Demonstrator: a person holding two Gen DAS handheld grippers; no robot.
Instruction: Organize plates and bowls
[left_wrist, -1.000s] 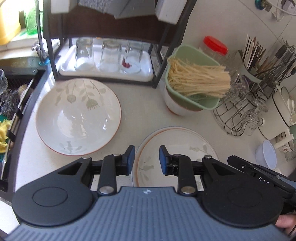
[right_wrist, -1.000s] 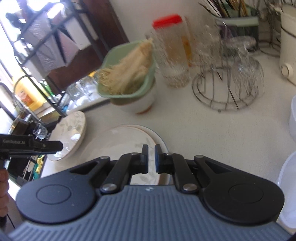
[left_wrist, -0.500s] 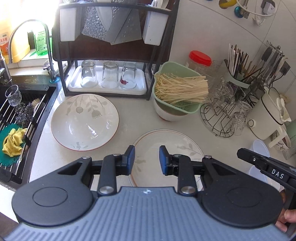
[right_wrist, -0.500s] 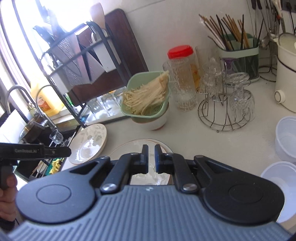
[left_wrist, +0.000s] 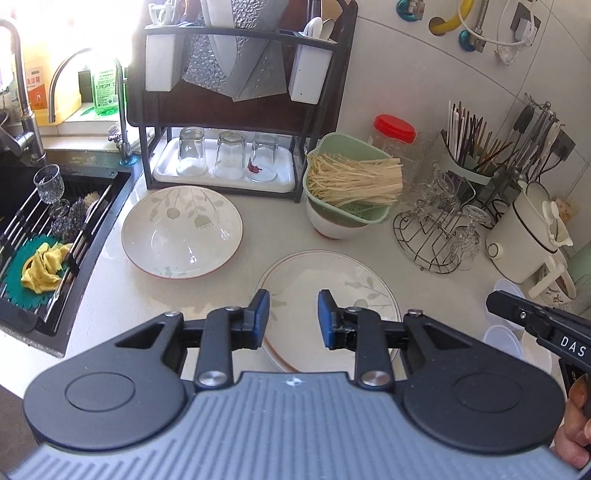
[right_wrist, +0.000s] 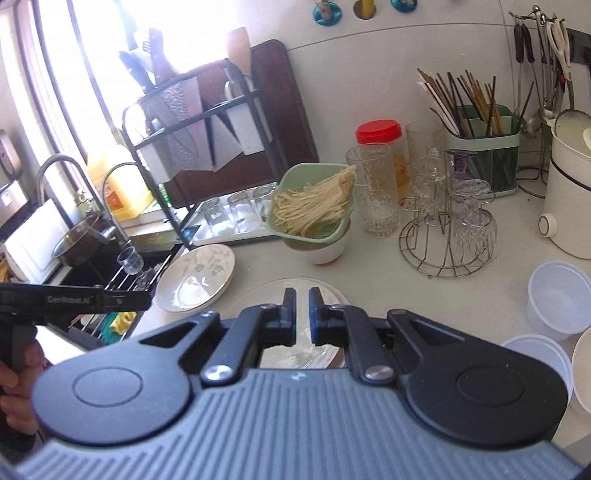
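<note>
A wide shallow bowl (left_wrist: 181, 232) with a leaf pattern sits on the counter beside the sink. To its right lies a flat plate (left_wrist: 332, 280) with the same pattern. My left gripper (left_wrist: 291, 314) hovers above the plate's near edge, open, with nothing between its blue pads. In the right wrist view the plate (right_wrist: 255, 293) lies just under and beyond my right gripper (right_wrist: 302, 314), which is shut on nothing. The leaf bowl (right_wrist: 197, 273) is to the left there. A white bowl (left_wrist: 332, 225) carries a green colander of noodles behind the plate.
A dish rack (left_wrist: 236, 110) with upturned glasses stands at the back. The sink (left_wrist: 44, 236) is on the left. A wire glass stand (right_wrist: 447, 240), chopstick holder (right_wrist: 484, 147), white pot (right_wrist: 569, 192) and clear plastic tubs (right_wrist: 557, 295) crowd the right.
Both grippers have risen and drawn back from the counter, so more of the rack, sink and wall shows. Plate and bowl have stayed put. Neither gripper's jaws have changed.
</note>
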